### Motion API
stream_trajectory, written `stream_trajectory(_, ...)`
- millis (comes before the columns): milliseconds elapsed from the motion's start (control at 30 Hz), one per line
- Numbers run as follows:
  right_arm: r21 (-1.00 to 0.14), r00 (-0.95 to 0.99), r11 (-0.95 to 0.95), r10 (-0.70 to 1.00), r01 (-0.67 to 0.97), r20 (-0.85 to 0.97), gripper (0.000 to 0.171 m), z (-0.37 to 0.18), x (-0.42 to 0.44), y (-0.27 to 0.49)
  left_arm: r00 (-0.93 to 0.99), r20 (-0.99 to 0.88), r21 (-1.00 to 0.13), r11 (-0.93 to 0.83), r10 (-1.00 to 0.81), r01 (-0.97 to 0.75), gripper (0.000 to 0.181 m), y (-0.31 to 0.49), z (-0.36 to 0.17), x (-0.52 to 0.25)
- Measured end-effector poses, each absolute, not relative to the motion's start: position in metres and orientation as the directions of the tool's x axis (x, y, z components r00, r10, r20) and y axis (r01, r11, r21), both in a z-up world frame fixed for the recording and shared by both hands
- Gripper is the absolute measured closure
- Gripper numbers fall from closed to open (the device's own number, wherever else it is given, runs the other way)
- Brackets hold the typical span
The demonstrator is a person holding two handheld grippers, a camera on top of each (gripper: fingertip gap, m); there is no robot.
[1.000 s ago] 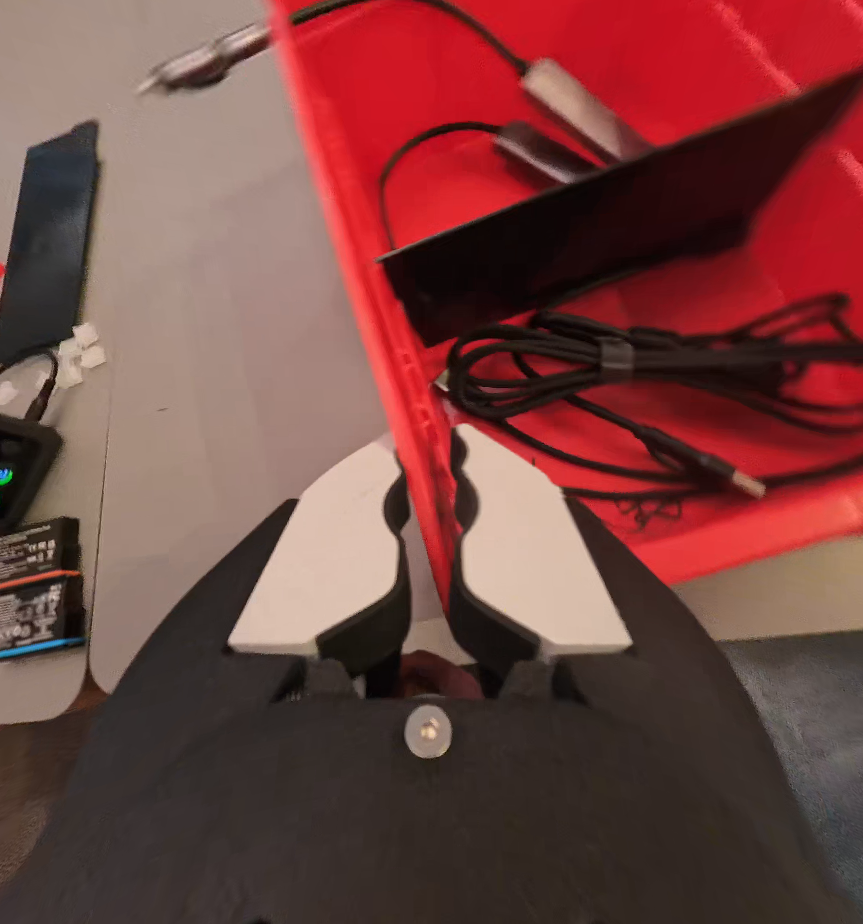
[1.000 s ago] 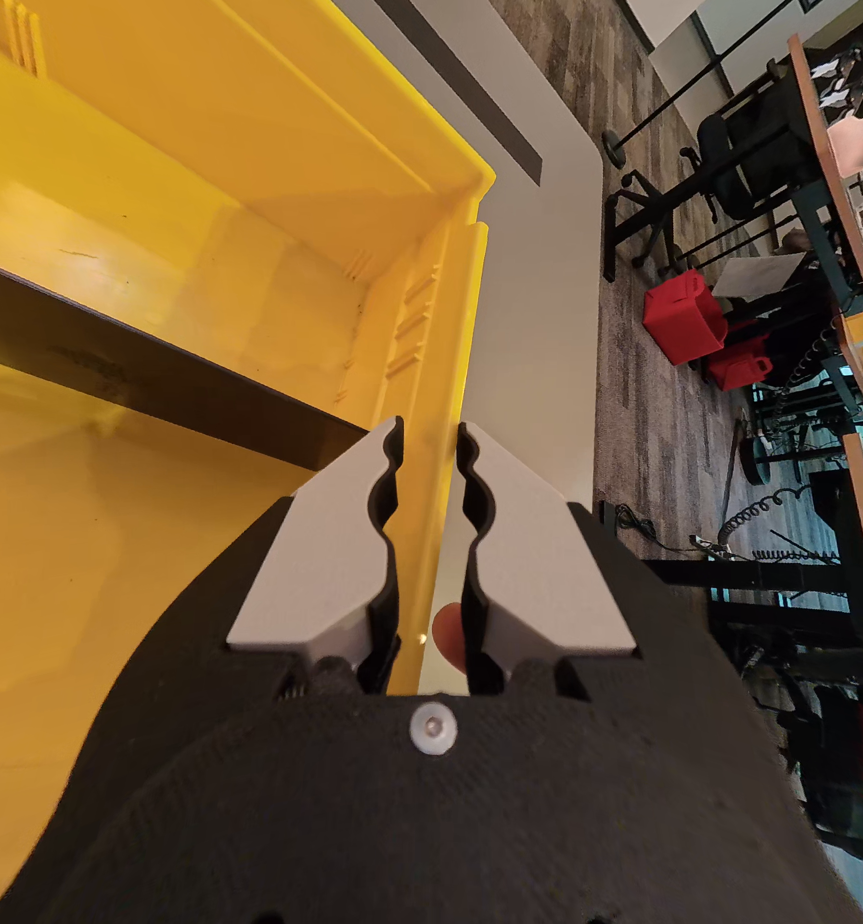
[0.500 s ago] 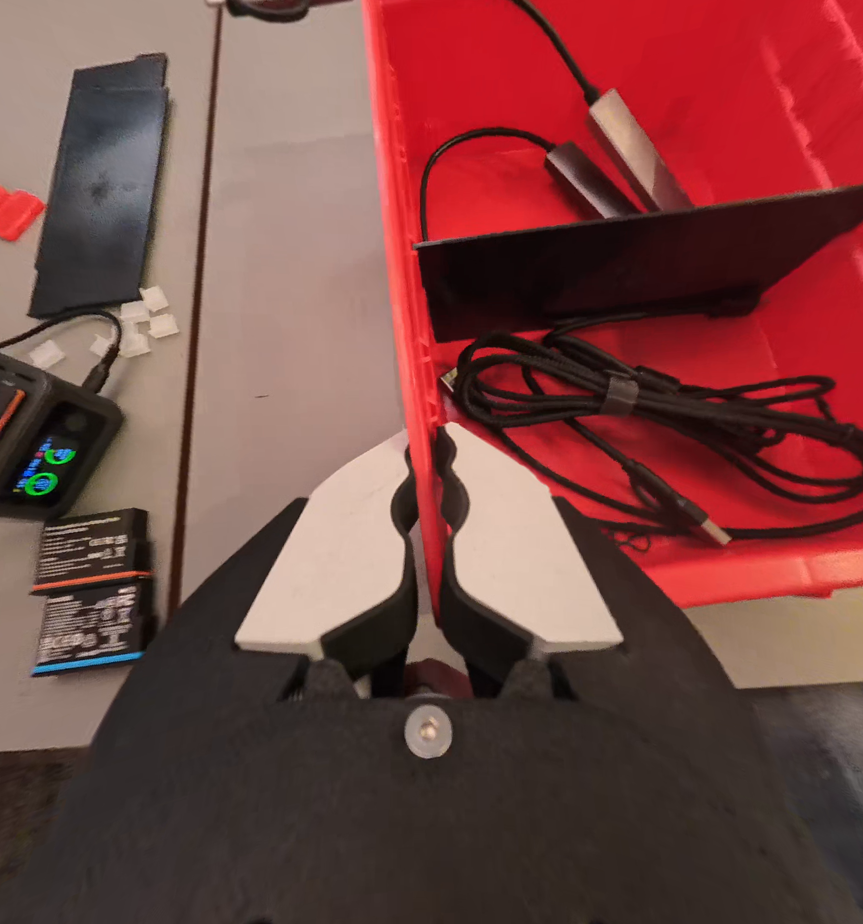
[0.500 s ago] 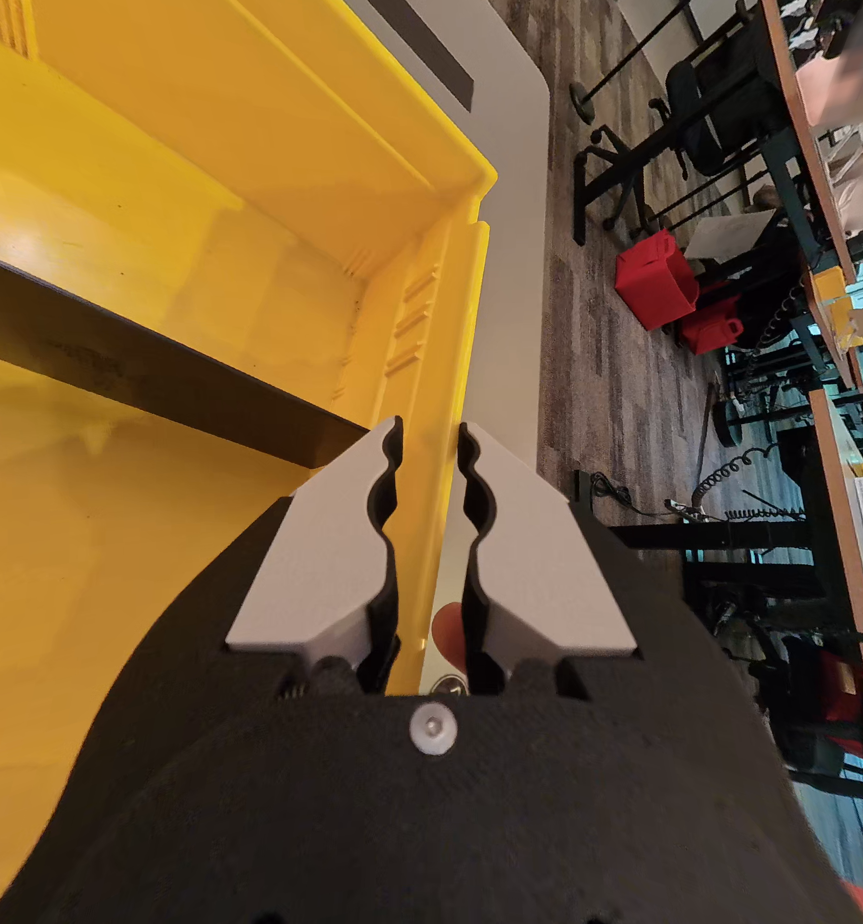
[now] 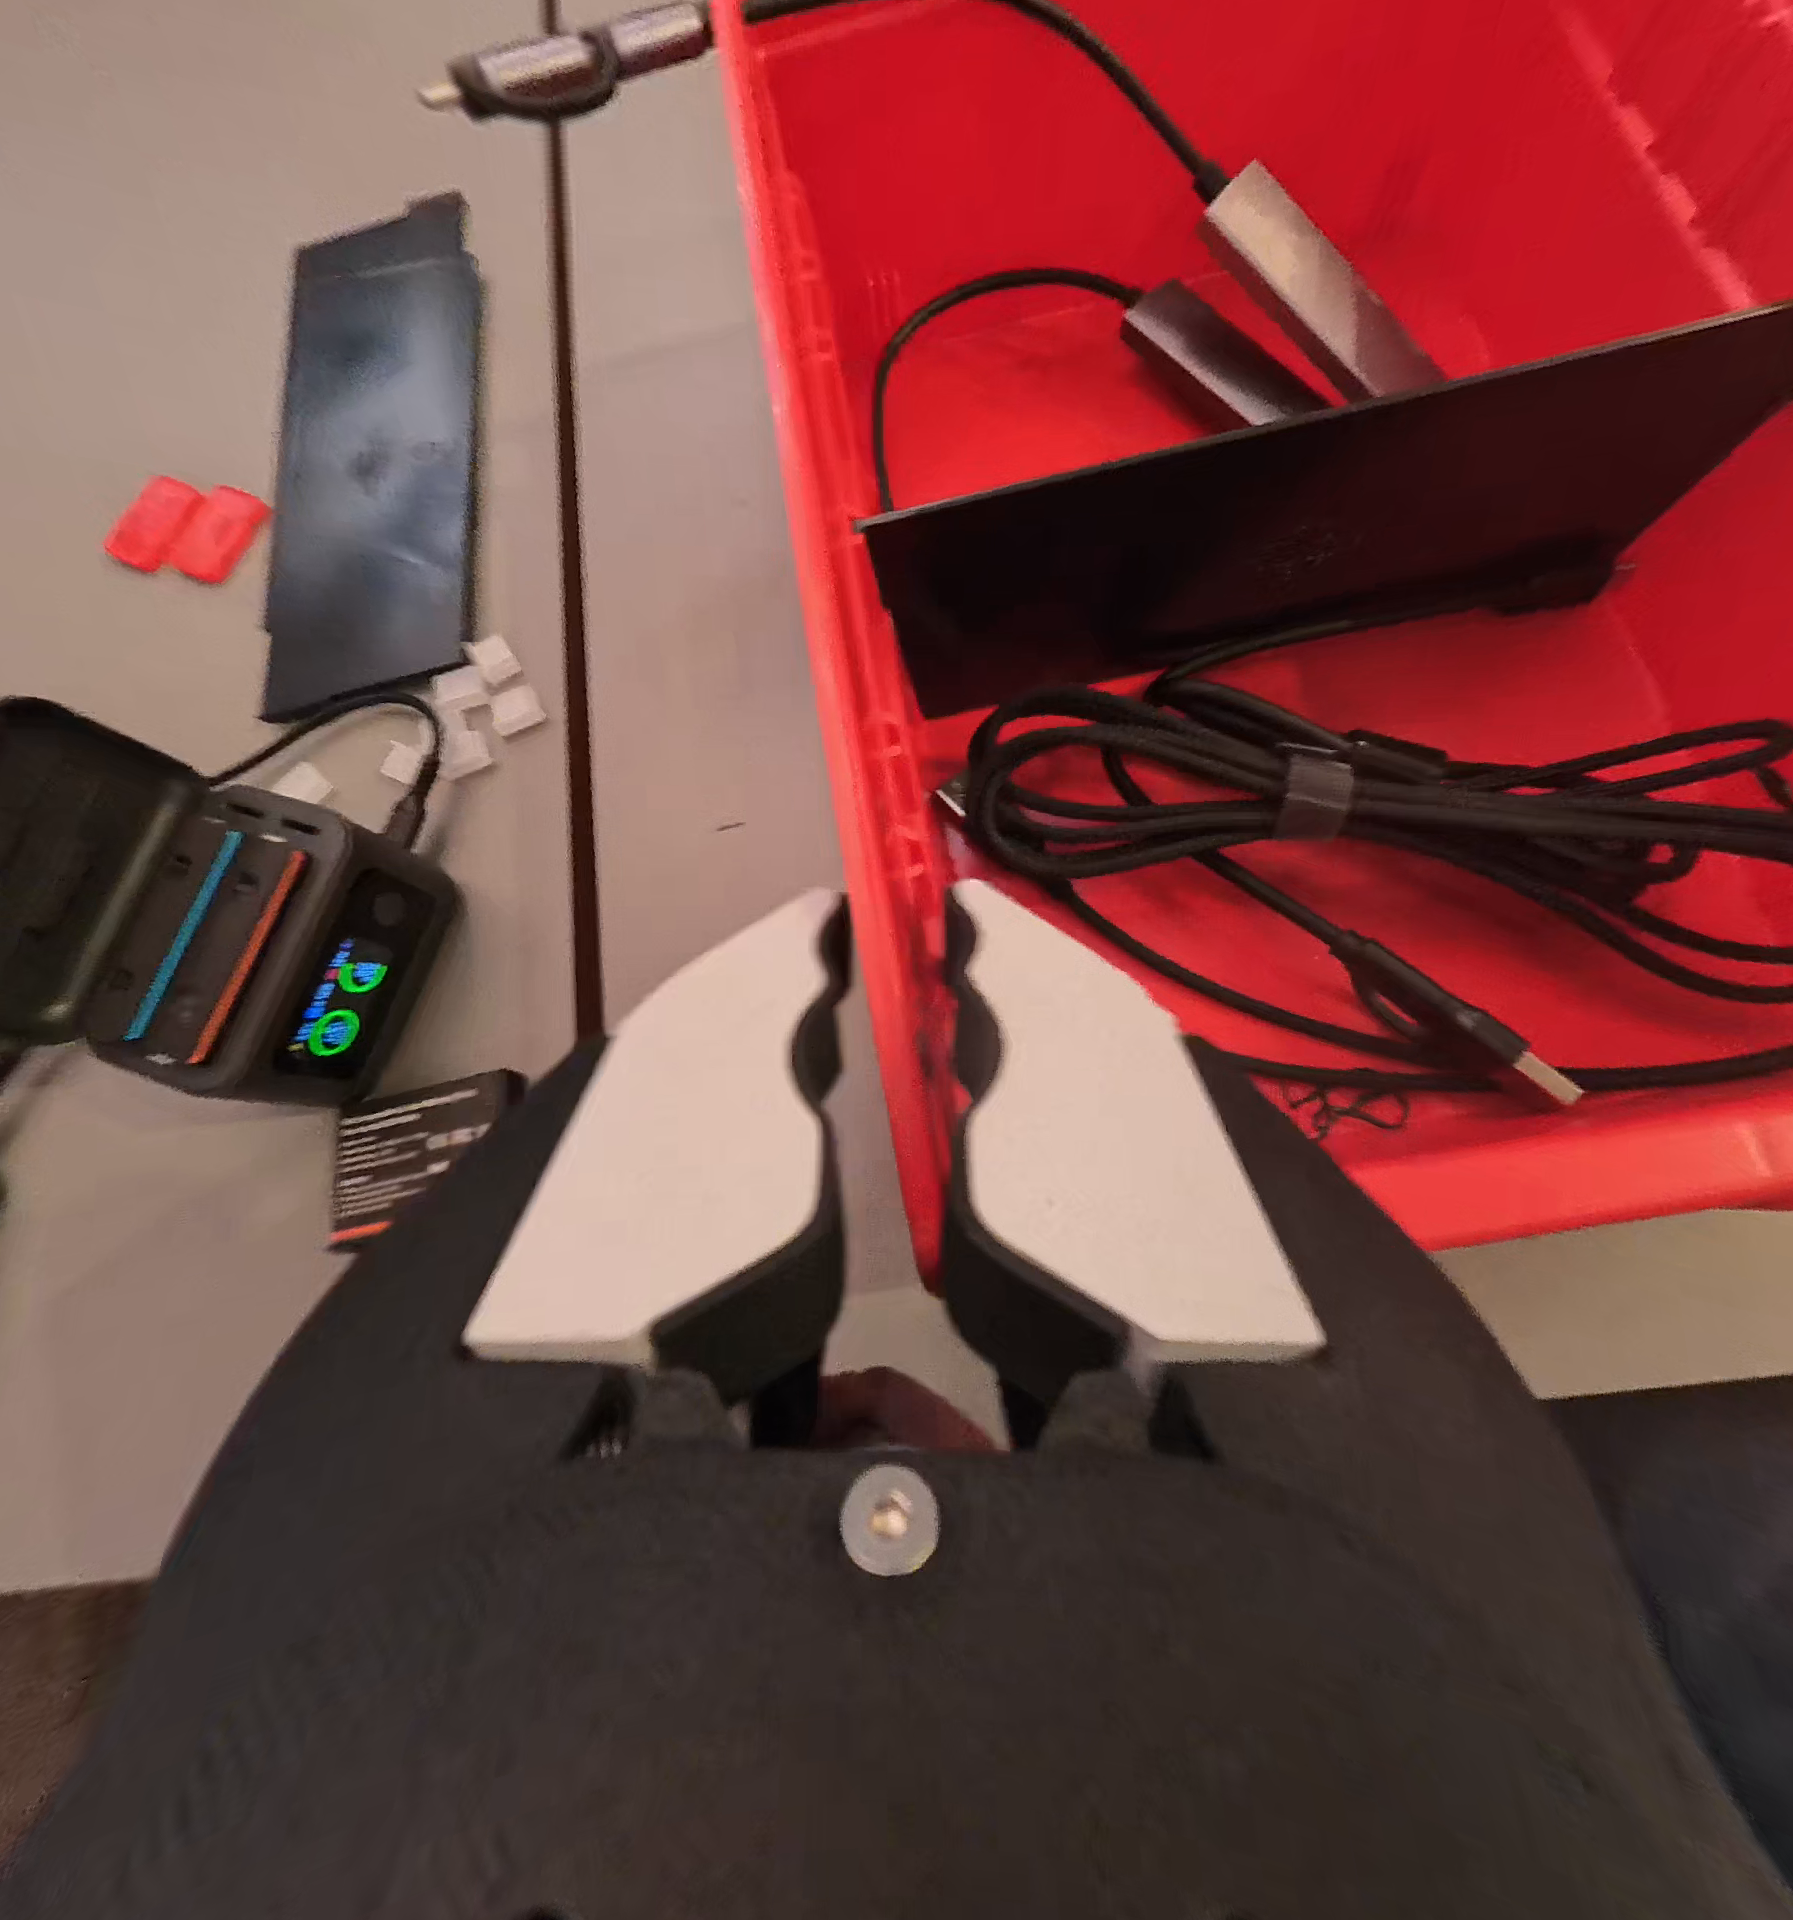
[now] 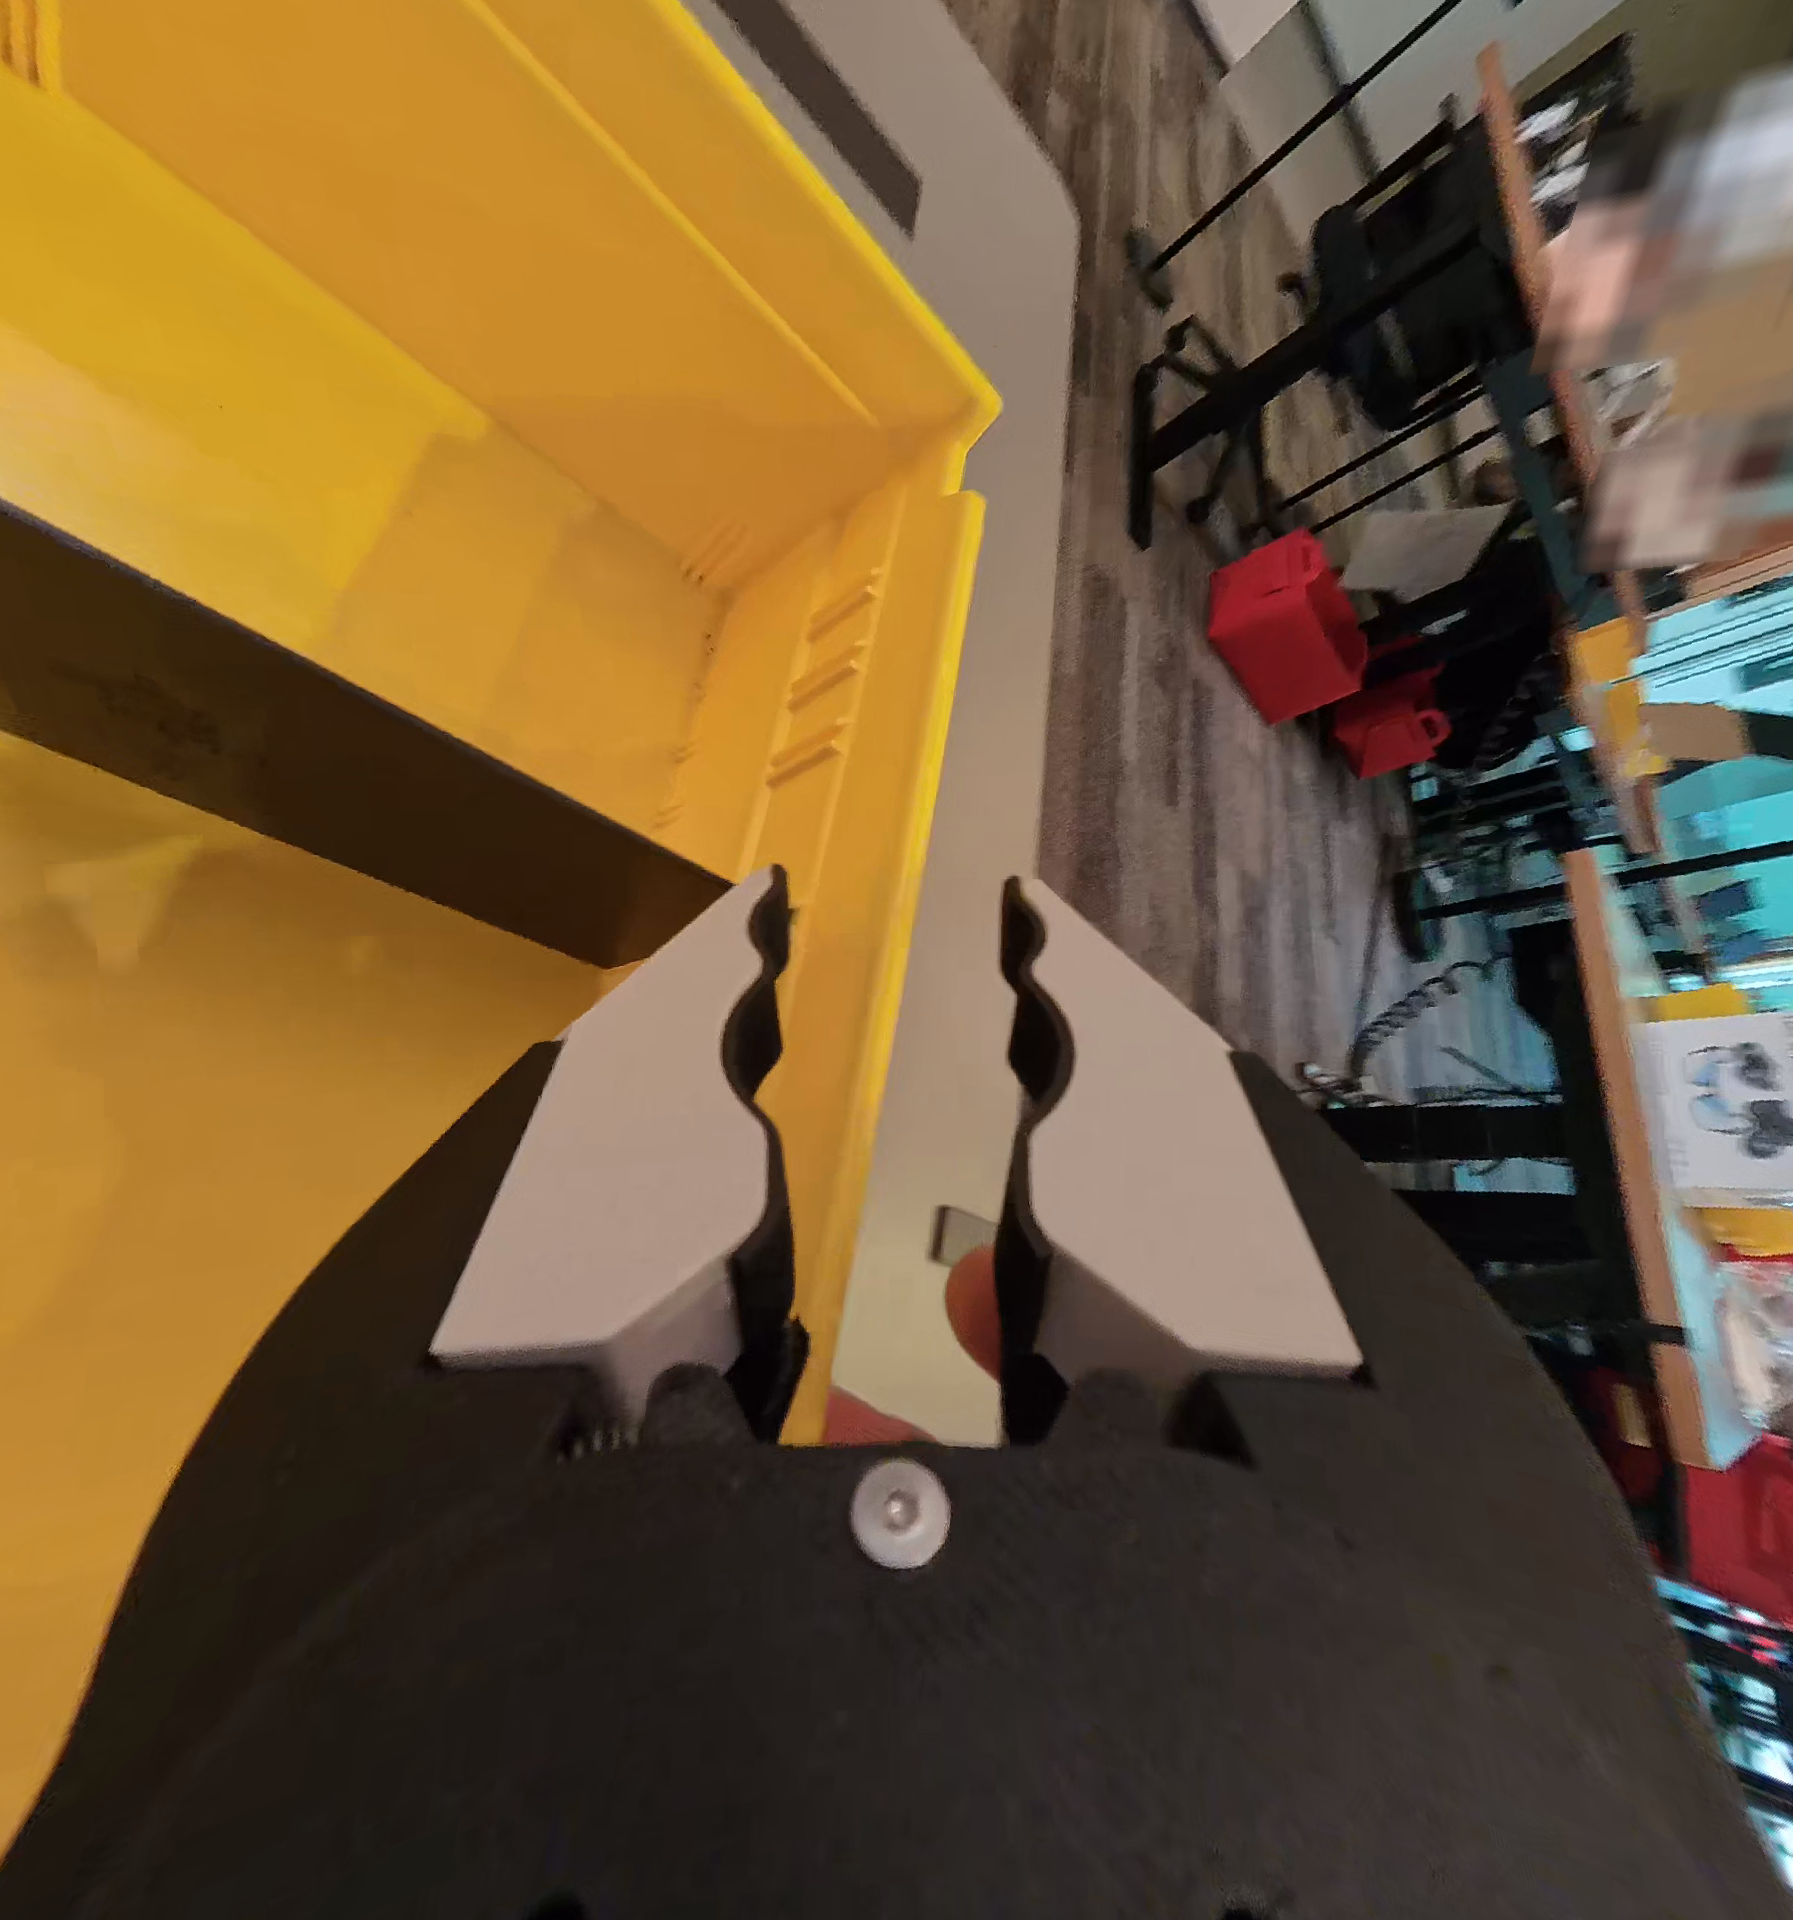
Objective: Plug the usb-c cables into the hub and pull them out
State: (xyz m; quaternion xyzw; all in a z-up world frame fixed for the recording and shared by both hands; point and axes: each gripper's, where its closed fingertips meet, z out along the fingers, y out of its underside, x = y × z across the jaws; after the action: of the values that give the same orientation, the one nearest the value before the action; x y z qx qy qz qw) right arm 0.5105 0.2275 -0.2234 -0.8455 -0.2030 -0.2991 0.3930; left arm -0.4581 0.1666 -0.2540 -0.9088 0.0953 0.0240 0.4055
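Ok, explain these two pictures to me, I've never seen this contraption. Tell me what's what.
No robot here: a person holds two hand grippers, each with a camera looking along its two fingers. One picture is from the left gripper, open astride the side wall of a red bin on a grey table. Inside lie coiled black cables and, behind a black divider, two grey hubs. The other is from the right gripper, open astride the rim of a yellow bin. Neither holds anything.
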Motion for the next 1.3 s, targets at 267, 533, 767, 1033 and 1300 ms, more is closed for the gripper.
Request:
stream_trajectory(267,-0.609,0.670,-0.455,-0.037,0.649,0.741,0.112,-0.141,0.475,0.214,0.933,-0.359,-0.762,-0.569,-0.028,-0.310,0.091,0.171,-0.202,-0.462)
stream_trajectory(533,-0.711,0.729,-0.163,0.132,0.684,0.671,0.106,-0.090,0.314,0.210,0.907,-0.406,-0.774,-0.485,-0.113,-0.407,0.110,0.194,-0.170,-0.404)
stream_trajectory(767,-0.778,0.719,-0.018,0.395,0.628,0.571,0.110,-0.105,0.183,0.201,0.919,-0.278,-0.738,-0.550,-0.280,-0.390,0.121,0.255,-0.179,-0.355)
stream_trajectory(1033,-0.789,0.683,-0.011,0.508,0.614,0.525,0.113,-0.136,0.132,0.186,0.945,-0.065,-0.533,-0.789,-0.321,-0.305,0.133,0.322,-0.245,-0.346)
stream_trajectory(1300,-0.812,0.702,-0.028,0.522,0.582,0.485,0.115,-0.144,0.134,0.185,0.955,-0.053,-0.385,-0.877,-0.291,-0.288,0.145,0.357,-0.280,-0.357)
